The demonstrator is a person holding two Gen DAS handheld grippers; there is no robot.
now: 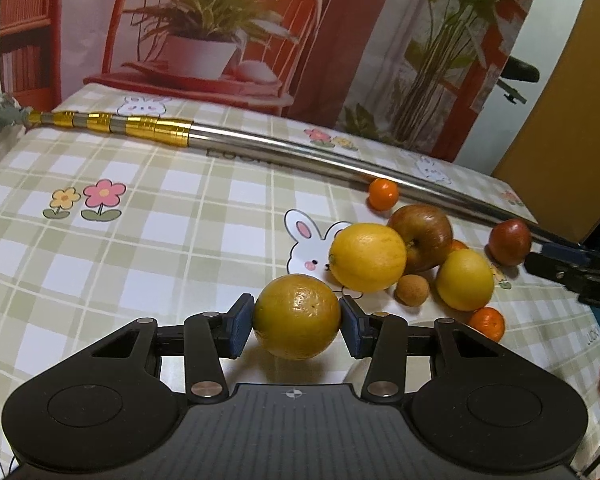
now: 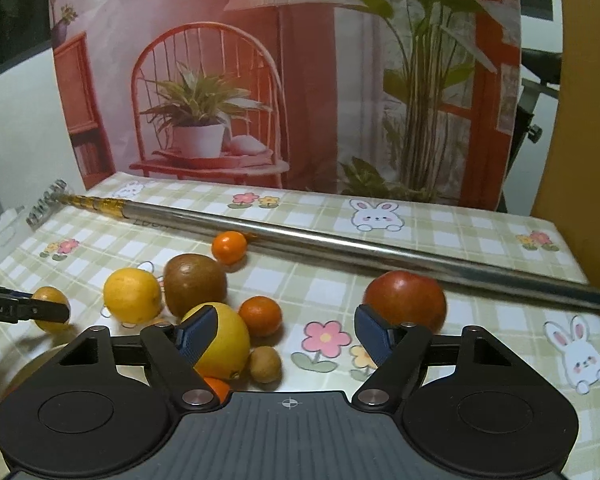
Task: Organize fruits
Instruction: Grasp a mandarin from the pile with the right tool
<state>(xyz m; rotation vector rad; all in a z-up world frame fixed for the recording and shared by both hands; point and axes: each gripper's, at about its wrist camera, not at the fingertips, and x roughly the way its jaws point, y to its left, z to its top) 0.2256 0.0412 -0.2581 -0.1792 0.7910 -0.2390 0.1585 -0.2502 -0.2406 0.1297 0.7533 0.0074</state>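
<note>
Your left gripper (image 1: 297,326) is clamped on an orange (image 1: 297,317): both blue pads (image 1: 242,328) press its sides, and it sits just clear of the rest of the fruit. Your right gripper (image 2: 286,332) has its jaws apart with only bare cloth (image 2: 460,240) and a printed flower between them; nothing is held. Its left pad overlaps a lemon (image 2: 224,340) in the picture, but you cannot tell whether it touches. Beyond its right pad lies a red apple (image 2: 406,300), close to the pad's tip; contact is unclear.

The other fruit is bunched on the checked cloth. In the left view, a second lemon (image 1: 367,257) leans against a brown apple (image 1: 421,236), with a small brown fruit (image 1: 411,289) in front and a tangerine (image 1: 487,323) nearest the camera. Another tangerine (image 1: 383,194) lies just beside a long metal pole (image 1: 300,148) that crosses the table behind the fruit. A third tangerine (image 2: 260,316) sits between the lemon and the flower in the right view.

At the far right of the left view you can see the tip of your right gripper reaching toward the red apple
</note>
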